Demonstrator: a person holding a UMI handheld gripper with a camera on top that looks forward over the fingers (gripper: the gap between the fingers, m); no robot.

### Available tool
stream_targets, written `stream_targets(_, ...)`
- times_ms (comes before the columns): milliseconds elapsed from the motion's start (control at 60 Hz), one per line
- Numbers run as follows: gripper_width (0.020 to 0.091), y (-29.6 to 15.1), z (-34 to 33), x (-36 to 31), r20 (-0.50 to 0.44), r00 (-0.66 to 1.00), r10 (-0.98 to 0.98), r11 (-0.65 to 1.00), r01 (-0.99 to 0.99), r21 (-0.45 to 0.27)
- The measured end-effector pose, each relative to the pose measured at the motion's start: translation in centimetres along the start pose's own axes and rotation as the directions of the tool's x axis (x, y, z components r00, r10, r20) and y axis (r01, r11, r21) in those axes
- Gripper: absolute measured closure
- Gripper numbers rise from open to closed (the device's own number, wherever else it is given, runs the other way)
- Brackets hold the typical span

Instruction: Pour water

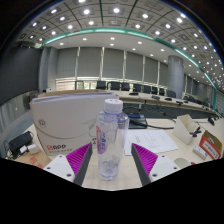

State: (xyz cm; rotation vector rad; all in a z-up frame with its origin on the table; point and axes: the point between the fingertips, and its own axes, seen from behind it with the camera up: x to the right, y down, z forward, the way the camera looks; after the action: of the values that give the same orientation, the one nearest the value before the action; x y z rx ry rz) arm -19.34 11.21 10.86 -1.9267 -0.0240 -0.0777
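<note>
The clear water bottle (111, 135) stands upright between the claw (112, 163) fingers, its long axis vertical. Whether the pads (82, 160) press it, I cannot tell. Behind the bottle, a white box (62, 120) sits on the surface (170, 165).

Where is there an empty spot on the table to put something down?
The table is bare just right of the fingers, before the papers. It is crowded left, where the white box stands behind the bottle. The bottle sits between the gripper fingers.
</note>
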Motion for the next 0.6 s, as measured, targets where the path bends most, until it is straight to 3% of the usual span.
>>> stream_targets(83,0.0395,0.7,2.1,-0.5,-0.017,1.0,-0.013,1.0,0.013,-0.006)
stream_targets(183,0.0578,0.8,3.3,-0.1,-0.044,0.999,-0.021,1.0,0.021,0.008)
stream_targets(467,0.0763,0.0,2.4,-0.5,-0.005,0.997,0.074,0.997,-0.074,0.02)
stream_targets(600,0.0763,-2.5,0.0,-0.8,0.044,0.983,0.177,0.983,-0.179,0.041)
